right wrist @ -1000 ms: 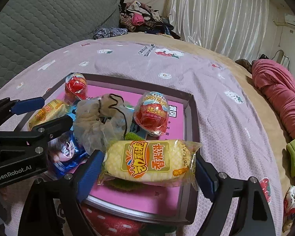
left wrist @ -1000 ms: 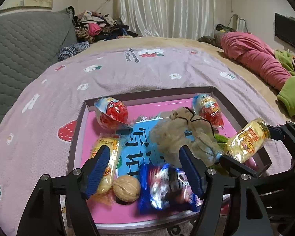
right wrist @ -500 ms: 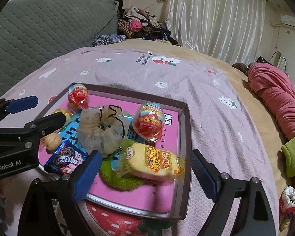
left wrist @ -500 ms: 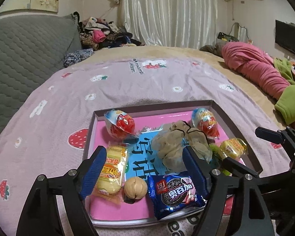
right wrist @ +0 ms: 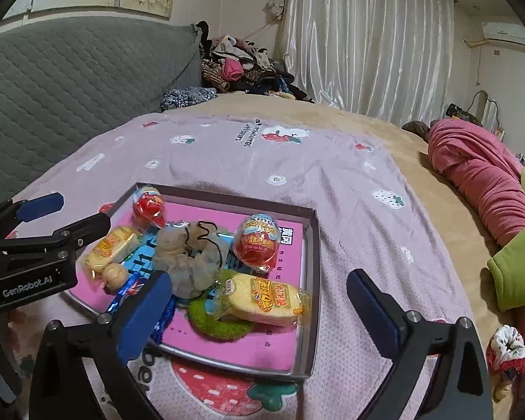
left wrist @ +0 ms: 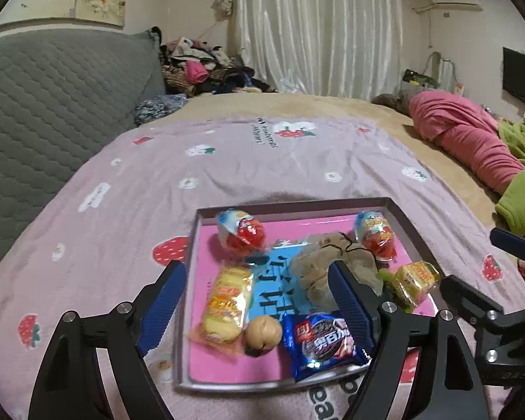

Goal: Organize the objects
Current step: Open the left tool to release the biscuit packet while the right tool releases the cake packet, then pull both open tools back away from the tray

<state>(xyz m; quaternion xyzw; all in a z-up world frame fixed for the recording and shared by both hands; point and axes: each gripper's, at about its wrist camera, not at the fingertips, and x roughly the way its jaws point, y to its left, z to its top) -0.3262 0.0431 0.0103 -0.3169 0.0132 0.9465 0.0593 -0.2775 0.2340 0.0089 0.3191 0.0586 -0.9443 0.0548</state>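
A grey-rimmed tray (left wrist: 297,206) (right wrist: 311,280) with a pink floor lies on the bed. It holds two red egg toys (left wrist: 243,232) (right wrist: 259,241), a beige scrunchie (left wrist: 315,262), a walnut (left wrist: 262,332), a blue cookie pack (left wrist: 320,344) and a yellow snack pack (left wrist: 227,304). A second yellow snack pack (right wrist: 266,301) rests on a green scrunchie (right wrist: 210,318). My left gripper (left wrist: 253,280) hovers above the tray's near edge, its jaws opening and empty. My right gripper (right wrist: 259,280) hangs over the tray's near right corner, jaws opening wide with nothing pressed between the pads.
A lilac strawberry-print sheet (left wrist: 262,161) covers the bed around the tray. A grey quilted headboard (left wrist: 52,105) rises at the left, with a heap of clothes (left wrist: 199,70) behind. A pink blanket (left wrist: 465,140) and a green garment (right wrist: 514,273) lie at the right.
Both grippers rose and drew back while their jaws widened. The right one let go of the yellow snack pack, which dropped onto the green scrunchie. The blue cookie pack settled in the tray.
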